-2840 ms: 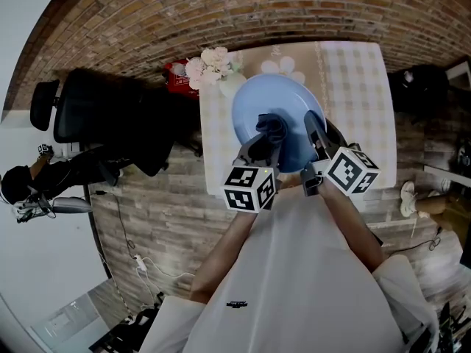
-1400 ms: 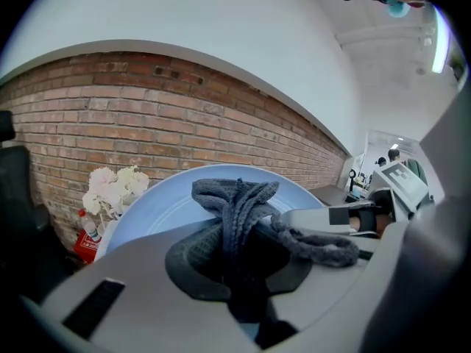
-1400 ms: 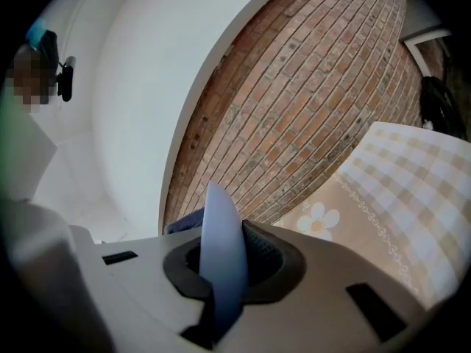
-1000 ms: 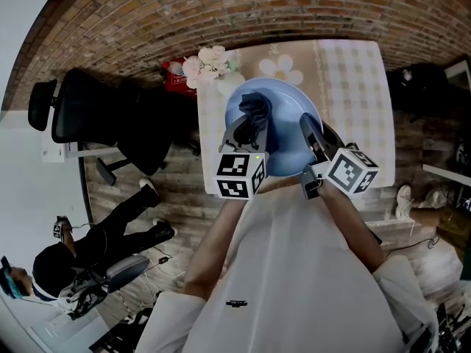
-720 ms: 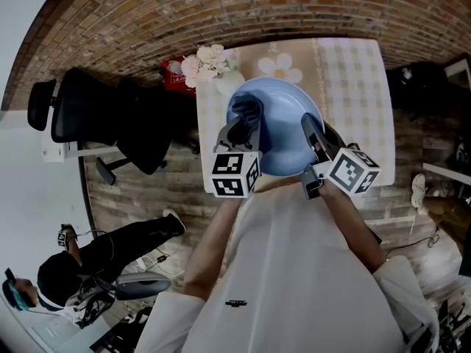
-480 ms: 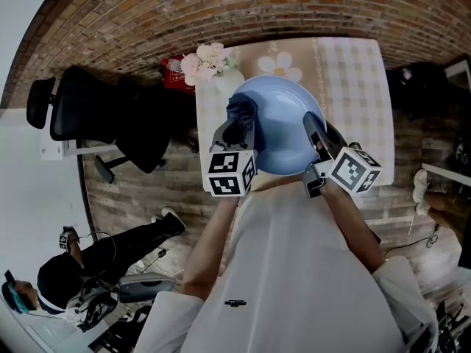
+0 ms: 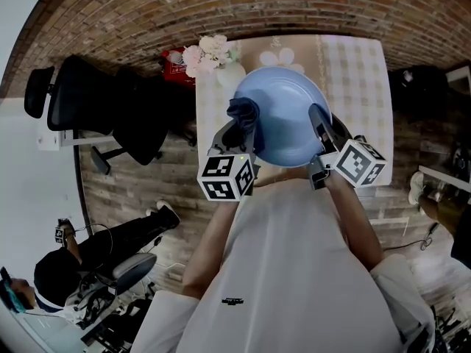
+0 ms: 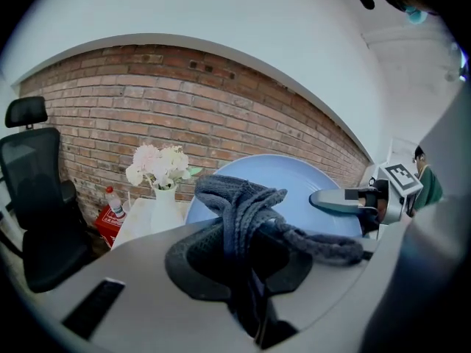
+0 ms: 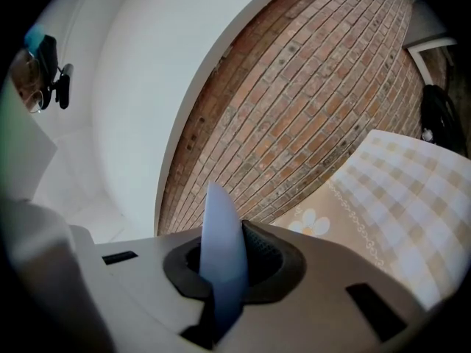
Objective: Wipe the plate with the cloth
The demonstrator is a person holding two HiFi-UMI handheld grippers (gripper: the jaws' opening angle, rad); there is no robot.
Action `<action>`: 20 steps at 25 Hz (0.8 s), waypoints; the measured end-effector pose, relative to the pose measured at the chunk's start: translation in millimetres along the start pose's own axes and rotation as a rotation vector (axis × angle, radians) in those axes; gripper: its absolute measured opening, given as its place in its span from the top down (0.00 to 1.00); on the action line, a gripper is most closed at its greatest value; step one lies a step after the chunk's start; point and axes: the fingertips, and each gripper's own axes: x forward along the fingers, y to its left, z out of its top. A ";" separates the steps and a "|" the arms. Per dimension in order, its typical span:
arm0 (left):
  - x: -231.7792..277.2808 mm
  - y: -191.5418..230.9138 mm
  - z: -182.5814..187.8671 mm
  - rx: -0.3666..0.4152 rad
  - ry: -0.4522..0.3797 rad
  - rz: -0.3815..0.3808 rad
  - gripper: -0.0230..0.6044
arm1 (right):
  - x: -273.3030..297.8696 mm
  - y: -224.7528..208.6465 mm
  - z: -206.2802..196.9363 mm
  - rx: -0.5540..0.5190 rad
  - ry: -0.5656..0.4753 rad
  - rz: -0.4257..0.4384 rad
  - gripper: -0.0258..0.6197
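The left gripper [image 7: 237,129] has its jaws clamped tight on a bunched dark cloth [image 8: 241,206], which lies against the left side of the light blue plate [image 7: 287,116] just ahead of its fingertips; the right gripper [image 7: 321,126] pinches the plate's rim edge-on, above the checked table [image 7: 357,72], with a flower vase [image 7: 213,54] beyond

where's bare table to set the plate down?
Free: checked table stretch right of the plate, up to the far edge. Crowded: far-left corner, by the vase, where the left claw holds the cloth.
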 end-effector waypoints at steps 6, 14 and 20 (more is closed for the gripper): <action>-2.9 -7.7 5.8 -0.026 -0.023 -0.021 0.87 | -3.2 -1.7 14.4 -0.126 0.000 -0.016 0.87; -5.0 -14.2 6.2 -0.042 -0.028 -0.040 0.87 | -16.9 -12.6 29.5 -0.324 0.006 -0.069 0.87; -2.9 -17.9 3.0 -0.061 -0.023 -0.062 0.87 | -29.5 -25.9 28.8 -0.369 -0.001 -0.121 0.87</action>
